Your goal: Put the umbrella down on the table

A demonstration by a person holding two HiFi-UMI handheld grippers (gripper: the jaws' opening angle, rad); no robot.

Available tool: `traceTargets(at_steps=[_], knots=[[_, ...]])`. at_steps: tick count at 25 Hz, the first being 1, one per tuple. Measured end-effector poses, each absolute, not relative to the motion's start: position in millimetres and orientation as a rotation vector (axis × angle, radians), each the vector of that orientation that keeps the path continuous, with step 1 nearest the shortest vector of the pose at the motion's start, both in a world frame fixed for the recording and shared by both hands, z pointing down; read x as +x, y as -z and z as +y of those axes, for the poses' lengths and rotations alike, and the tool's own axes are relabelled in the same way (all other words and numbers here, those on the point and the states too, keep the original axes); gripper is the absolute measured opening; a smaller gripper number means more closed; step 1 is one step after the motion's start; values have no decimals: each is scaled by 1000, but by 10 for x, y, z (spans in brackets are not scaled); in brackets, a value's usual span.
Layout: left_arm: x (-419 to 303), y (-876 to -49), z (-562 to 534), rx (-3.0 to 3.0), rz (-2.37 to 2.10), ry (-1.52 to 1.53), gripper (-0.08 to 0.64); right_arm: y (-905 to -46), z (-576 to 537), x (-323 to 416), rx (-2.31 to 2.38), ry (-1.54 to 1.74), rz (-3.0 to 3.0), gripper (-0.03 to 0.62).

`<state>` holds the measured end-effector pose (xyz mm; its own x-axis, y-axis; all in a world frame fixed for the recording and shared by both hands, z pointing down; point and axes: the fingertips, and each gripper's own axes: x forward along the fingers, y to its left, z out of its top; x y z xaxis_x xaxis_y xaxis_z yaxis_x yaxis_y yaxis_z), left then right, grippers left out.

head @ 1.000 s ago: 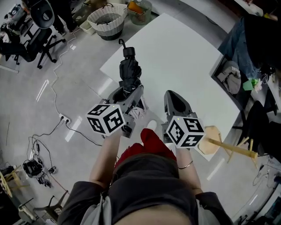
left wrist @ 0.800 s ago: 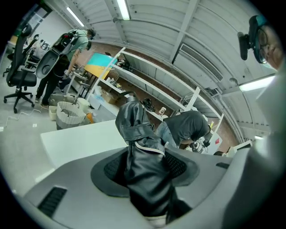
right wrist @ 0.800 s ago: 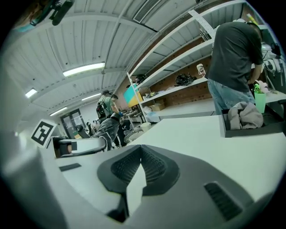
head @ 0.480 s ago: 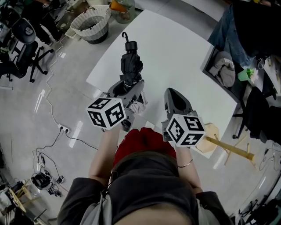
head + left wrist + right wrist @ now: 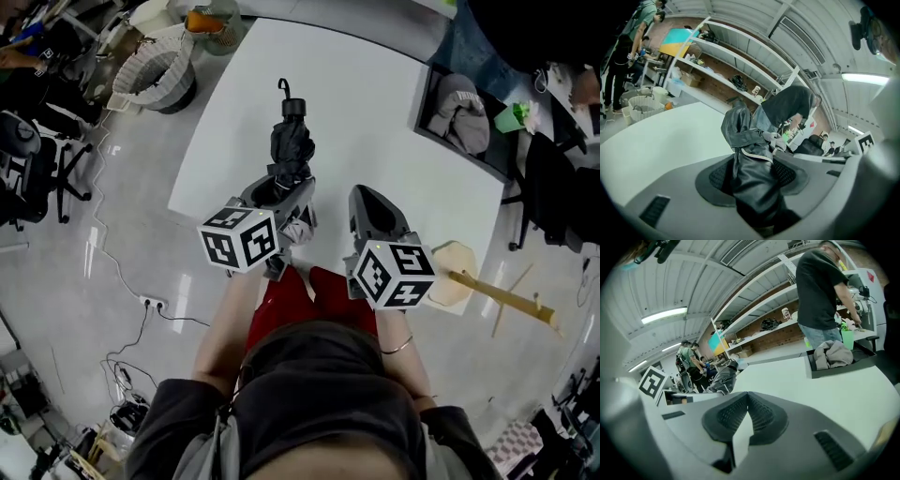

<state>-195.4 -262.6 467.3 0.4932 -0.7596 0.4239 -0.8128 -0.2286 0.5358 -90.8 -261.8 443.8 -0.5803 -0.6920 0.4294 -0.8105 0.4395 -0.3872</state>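
Now, in the head view you have the folded black umbrella [image 5: 291, 141] gripped near its lower end by the left gripper [image 5: 281, 195]. Its handle end reaches out over the white surface [image 5: 394, 103], and whether it touches yet cannot be told from here. The right gripper [image 5: 364, 199] hangs just beside the left one at the near edge. In the left gripper view, the jaws are closed on the umbrella [image 5: 750, 154], their pads pressing the bunched fabric from both sides, and the umbrella rises at a tilt above the surface [image 5: 661, 136]. I would lower the far end first and lay the umbrella flat, well in from the edge. Spread the jaws only once its weight rests, then draw straight back so the loose fabric does not catch. In the right gripper view, the right gripper [image 5: 746, 414] has its jaws together on nothing. The umbrella [image 5: 721, 377] shows off to its left, so hold that hand clear.
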Motion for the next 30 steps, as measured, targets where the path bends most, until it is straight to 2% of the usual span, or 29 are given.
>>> traceTargets(at_steps=[30], knots=[[-1137, -5493, -2915, 2075, -1002, -523, 215, -5075, -2656, -520, 1482, -966, -2225, 18]])
